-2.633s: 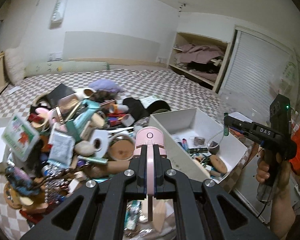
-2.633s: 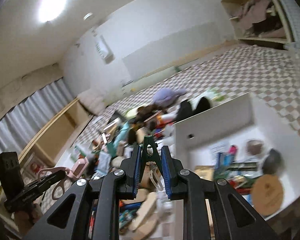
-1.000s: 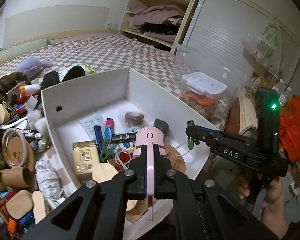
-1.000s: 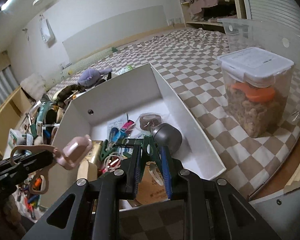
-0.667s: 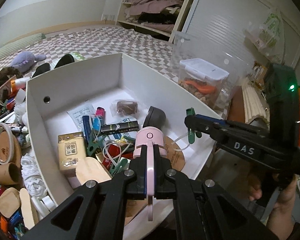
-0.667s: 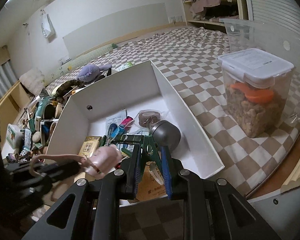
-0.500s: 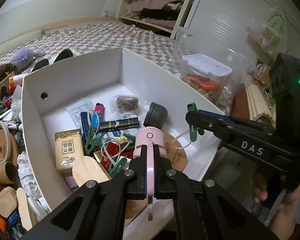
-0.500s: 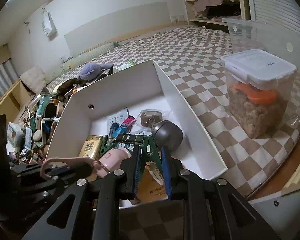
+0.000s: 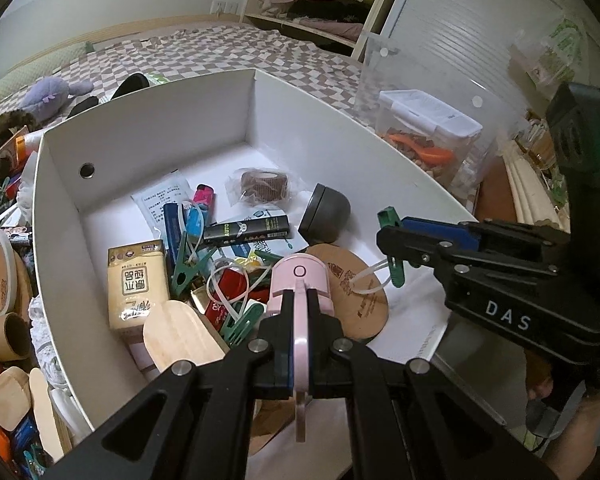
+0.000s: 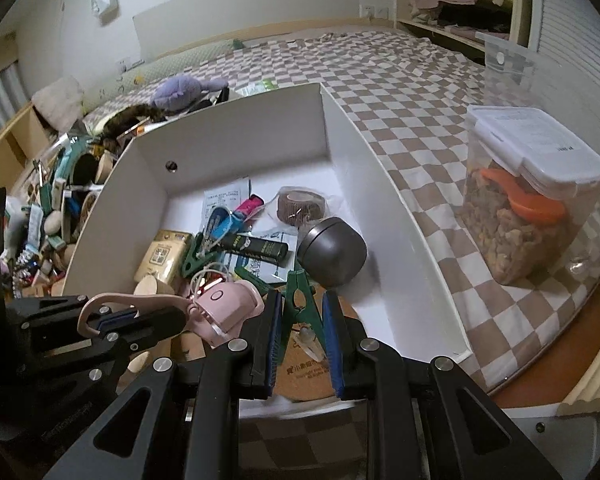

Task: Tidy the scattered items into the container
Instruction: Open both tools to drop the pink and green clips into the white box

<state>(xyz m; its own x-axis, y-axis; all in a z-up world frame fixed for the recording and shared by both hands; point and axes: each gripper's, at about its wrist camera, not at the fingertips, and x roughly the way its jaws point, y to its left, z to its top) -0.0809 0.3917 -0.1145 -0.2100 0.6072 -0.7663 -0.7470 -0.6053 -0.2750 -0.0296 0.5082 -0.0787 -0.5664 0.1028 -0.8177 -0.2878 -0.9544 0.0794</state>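
Above the white box (image 9: 148, 108), left hand-held gripper (image 9: 298, 304) pinching a pink fan (image 9: 300, 280) by its strap, right hand-held gripper (image 10: 300, 312) clamped on a green clothespin (image 10: 300, 300).

Dim, cool indoor light is falling evenly from overhead, casting soft shadows inside the white box (image 9: 148, 128). Both fisheye views are bending lines strongly toward black corners. Focus is staying fairly sharp, with slight softness at the rims.
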